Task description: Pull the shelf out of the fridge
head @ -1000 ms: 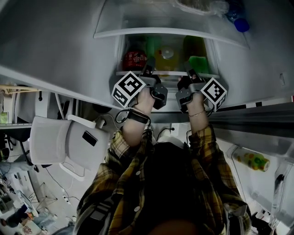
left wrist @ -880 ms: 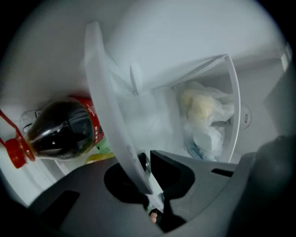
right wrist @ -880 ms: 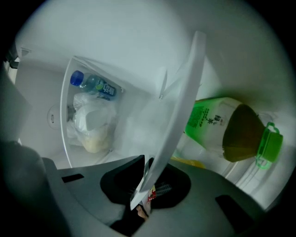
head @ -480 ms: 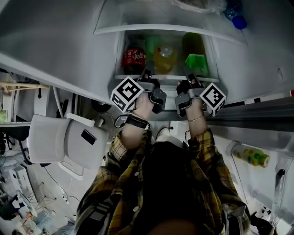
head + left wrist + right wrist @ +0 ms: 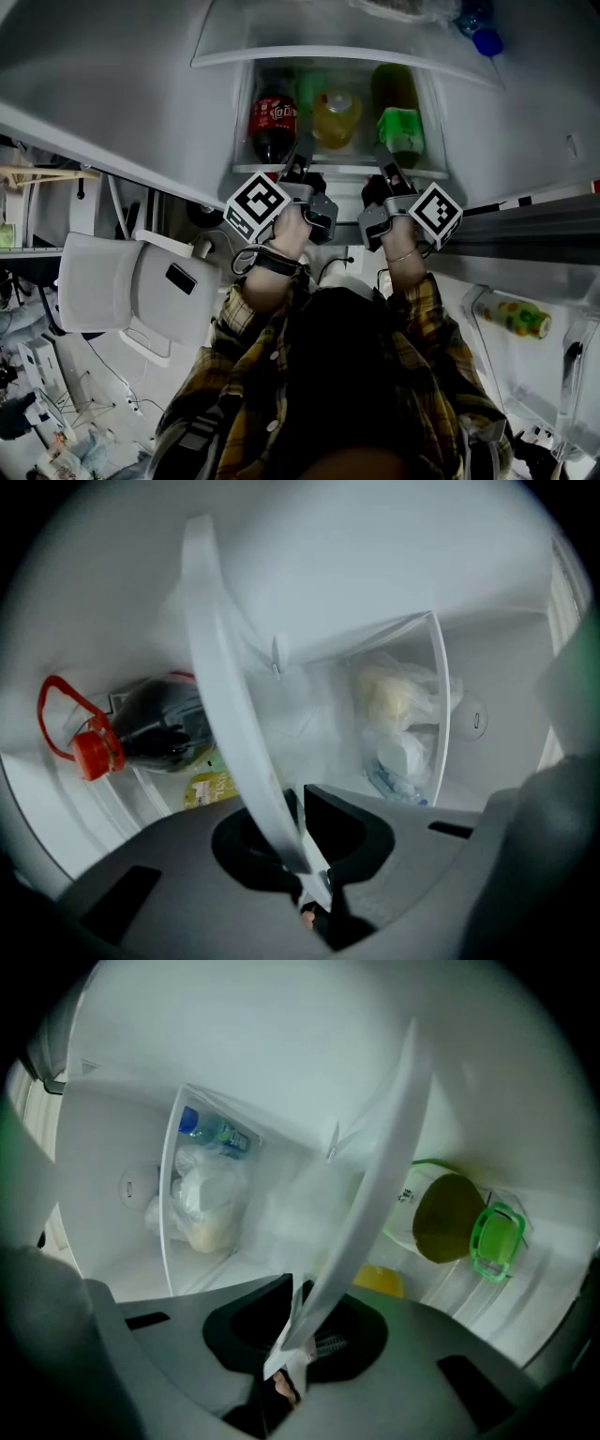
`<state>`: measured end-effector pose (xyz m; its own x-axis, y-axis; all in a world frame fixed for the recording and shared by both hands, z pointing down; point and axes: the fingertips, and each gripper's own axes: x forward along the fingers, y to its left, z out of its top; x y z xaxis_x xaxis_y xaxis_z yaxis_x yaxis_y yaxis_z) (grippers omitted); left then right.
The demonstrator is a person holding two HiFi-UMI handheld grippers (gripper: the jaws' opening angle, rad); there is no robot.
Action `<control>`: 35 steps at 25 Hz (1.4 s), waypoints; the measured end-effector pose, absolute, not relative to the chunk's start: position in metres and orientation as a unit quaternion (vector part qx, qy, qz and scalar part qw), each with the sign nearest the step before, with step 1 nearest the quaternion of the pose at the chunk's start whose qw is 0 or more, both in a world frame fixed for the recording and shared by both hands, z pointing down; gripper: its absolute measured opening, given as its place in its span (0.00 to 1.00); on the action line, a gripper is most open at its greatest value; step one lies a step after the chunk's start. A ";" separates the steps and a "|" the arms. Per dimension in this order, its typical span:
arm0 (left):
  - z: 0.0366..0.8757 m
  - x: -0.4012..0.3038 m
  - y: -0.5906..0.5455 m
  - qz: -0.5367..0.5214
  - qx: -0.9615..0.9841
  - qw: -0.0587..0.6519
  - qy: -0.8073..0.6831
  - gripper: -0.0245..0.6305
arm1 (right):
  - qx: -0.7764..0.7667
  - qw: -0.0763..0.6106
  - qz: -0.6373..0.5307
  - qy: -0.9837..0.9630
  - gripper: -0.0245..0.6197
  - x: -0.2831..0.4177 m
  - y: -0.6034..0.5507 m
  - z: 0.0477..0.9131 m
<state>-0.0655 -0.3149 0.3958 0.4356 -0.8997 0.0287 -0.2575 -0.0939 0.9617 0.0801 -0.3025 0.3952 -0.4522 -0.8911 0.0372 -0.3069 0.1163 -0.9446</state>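
The left hand-held gripper [image 5: 298, 165] is clamped narrow on the front edge of the shelf [image 5: 342, 170], and its own view shows the white edge strip [image 5: 225, 667] running down between the two pads of the hand-held gripper [image 5: 300, 844]. The right hand-held gripper [image 5: 388, 169] bites the same edge further towards the shelf's right end, with its jaws pinched on the strip [image 5: 375, 1176] where it enters the gap [image 5: 296, 1321]. The shelf sits inside the open fridge [image 5: 122, 84], level, with both arms in plaid sleeves [image 5: 412, 300] reaching up to it. On it stand a dark cola bottle [image 5: 272, 120] with a red cap [image 5: 94, 752] near the left end, a yellow bottle [image 5: 336, 116] in the middle, and a bottle with a green lid [image 5: 401, 129] near the right end. Higher up in the fridge lies a clear bag of food [image 5: 403, 714].
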 end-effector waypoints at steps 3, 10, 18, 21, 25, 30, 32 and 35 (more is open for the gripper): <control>0.396 -0.065 -0.309 -0.308 0.673 0.515 -0.432 0.10 | -0.432 0.290 -0.502 0.691 0.12 0.081 -0.297 0.397; 0.396 -0.064 -0.295 -0.309 0.672 0.519 -0.429 0.10 | -0.429 0.289 -0.506 0.691 0.12 0.083 -0.283 0.399; 0.392 -0.064 -0.281 -0.312 0.672 0.519 -0.426 0.10 | -0.422 0.286 -0.501 0.700 0.12 0.080 -0.269 0.391; 0.391 -0.065 -0.275 -0.314 0.673 0.519 -0.423 0.09 | -0.417 0.289 -0.501 0.701 0.12 0.078 -0.263 0.388; 0.391 -0.066 -0.267 -0.315 0.673 0.521 -0.421 0.09 | -0.415 0.288 -0.502 0.702 0.12 0.077 -0.255 0.387; 0.388 -0.065 -0.257 -0.321 0.675 0.519 -0.414 0.09 | -0.412 0.291 -0.502 0.702 0.12 0.077 -0.245 0.387; 0.385 -0.063 -0.253 -0.330 0.676 0.520 -0.405 0.09 | -0.412 0.294 -0.500 0.702 0.12 0.078 -0.241 0.386; 0.385 -0.063 -0.244 -0.334 0.677 0.519 -0.401 0.09 | -0.412 0.293 -0.495 0.706 0.12 0.077 -0.234 0.384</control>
